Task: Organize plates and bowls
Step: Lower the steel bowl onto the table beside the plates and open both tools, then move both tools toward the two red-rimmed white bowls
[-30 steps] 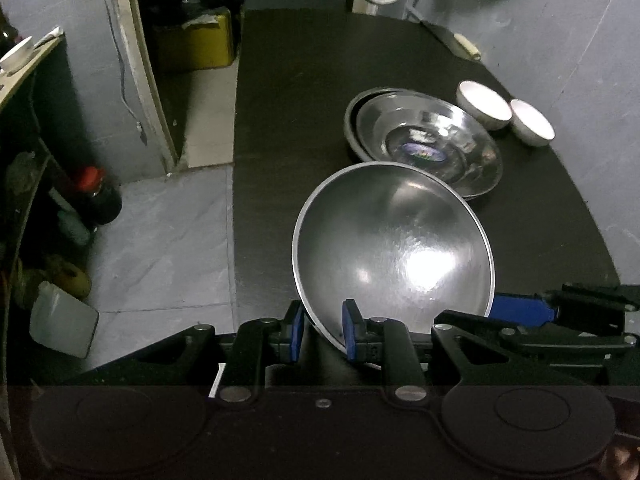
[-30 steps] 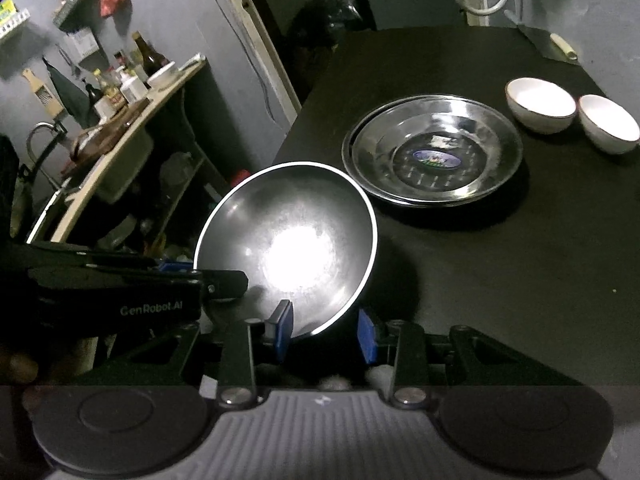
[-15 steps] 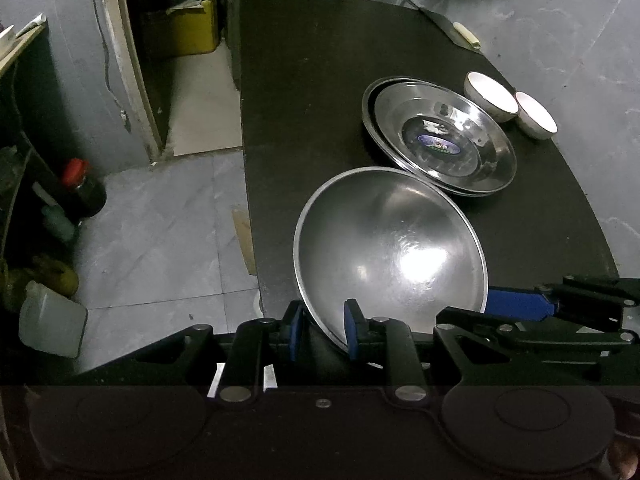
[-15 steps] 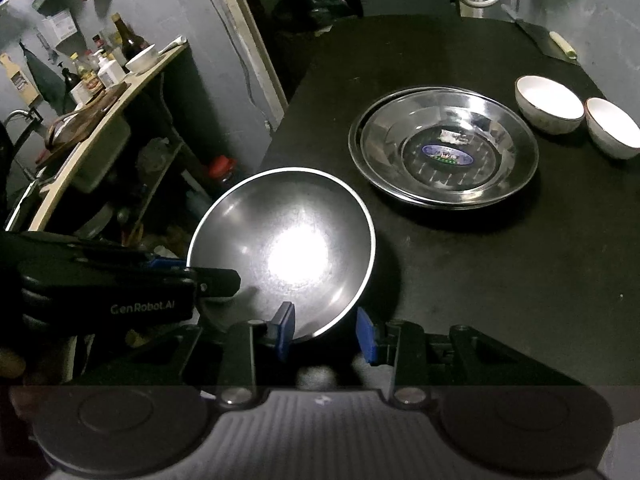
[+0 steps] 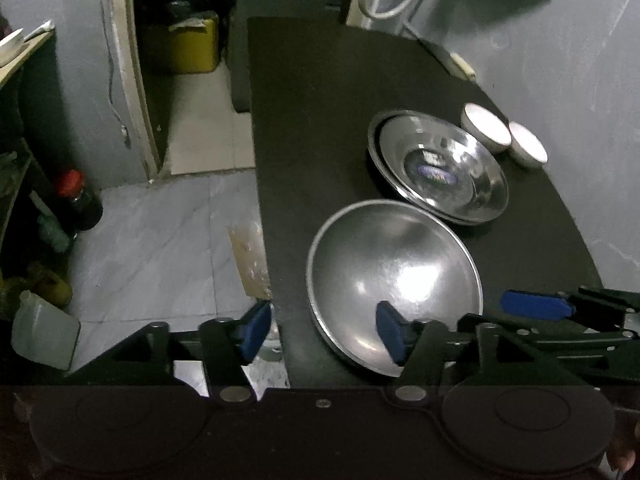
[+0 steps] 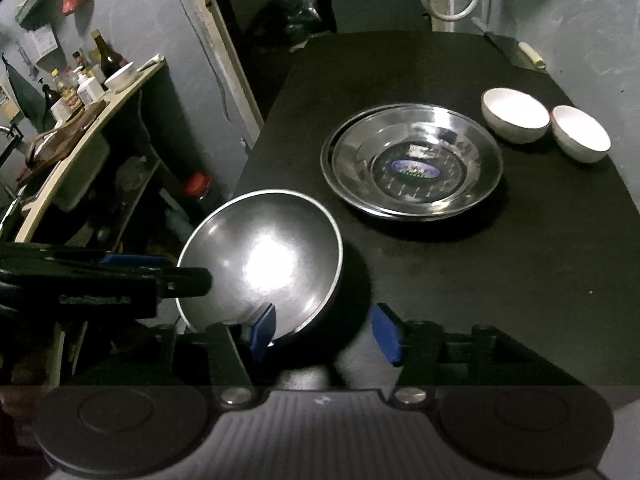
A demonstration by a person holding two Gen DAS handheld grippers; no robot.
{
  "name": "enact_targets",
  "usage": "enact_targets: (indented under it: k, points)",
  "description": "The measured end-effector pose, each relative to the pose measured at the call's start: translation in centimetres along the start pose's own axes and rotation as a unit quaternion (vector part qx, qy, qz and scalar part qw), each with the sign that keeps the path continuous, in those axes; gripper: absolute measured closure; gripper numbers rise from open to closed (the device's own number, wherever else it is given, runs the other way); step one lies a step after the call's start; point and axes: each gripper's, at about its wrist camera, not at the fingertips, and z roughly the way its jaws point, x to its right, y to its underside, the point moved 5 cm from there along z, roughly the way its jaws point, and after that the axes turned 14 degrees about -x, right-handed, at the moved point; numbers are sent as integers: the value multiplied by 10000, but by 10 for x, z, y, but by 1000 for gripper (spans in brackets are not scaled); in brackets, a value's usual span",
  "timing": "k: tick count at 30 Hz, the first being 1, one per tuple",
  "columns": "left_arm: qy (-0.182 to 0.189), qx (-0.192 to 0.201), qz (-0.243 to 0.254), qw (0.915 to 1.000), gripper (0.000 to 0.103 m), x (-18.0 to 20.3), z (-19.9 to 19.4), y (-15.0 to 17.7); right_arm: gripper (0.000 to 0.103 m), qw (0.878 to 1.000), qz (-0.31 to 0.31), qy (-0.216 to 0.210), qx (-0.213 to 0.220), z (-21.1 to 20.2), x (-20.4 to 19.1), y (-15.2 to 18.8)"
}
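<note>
A large steel bowl (image 5: 394, 276) sits on the black table (image 5: 320, 120) near its front left corner; it also shows in the right wrist view (image 6: 264, 264). My left gripper (image 5: 322, 330) is open, its jaws wide on either side of the bowl's near rim. My right gripper (image 6: 326, 334) is open too, its left pad at the bowl's near rim. Two stacked steel plates (image 5: 440, 166) (image 6: 412, 162) lie beyond the bowl. Two white bowls (image 5: 486, 128) (image 5: 528, 150) stand side by side behind the plates, also in the right wrist view (image 6: 514, 114) (image 6: 580, 138).
The table's left edge drops to a tiled floor (image 5: 160, 240) with a red-capped bottle (image 5: 78, 200) and a plastic jug (image 5: 42, 332). A shelf with bottles (image 6: 84, 80) stands at left. A knife (image 6: 528, 54) lies at the table's far right.
My left gripper has opened and let go of the steel bowl's rim. The right gripper's jaws have also spread wider. The bowl now rests on the table.
</note>
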Motion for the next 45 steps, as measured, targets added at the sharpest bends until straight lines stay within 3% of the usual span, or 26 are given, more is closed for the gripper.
enact_targets:
  k: [5,11,18,24,33,45]
  points:
    - [-31,545,-79,9985,16,-10,-27,1,21,9993,35,146,337,-14,1,0]
    - [-295,1575,99,9870,7,-11,-67,-1,1,9959,168,314,835,-35,2,1]
    - [-227,2066,294,9777,5,-7,-90,-9,0,9912,562,440,1117,-41,11,-3]
    - [24,2565,79,9665,1,-12,-101,-19,0,9796,727,692,1742,-68,8,-4]
    - [425,2545,513,9648,1,-8,-100,-28,0,9609,1063,1317,2192,-87,-1,14]
    - [832,2257,1191,9633,1,21,-82,-27,0,9457,1586,1854,2146,-96,3,52]
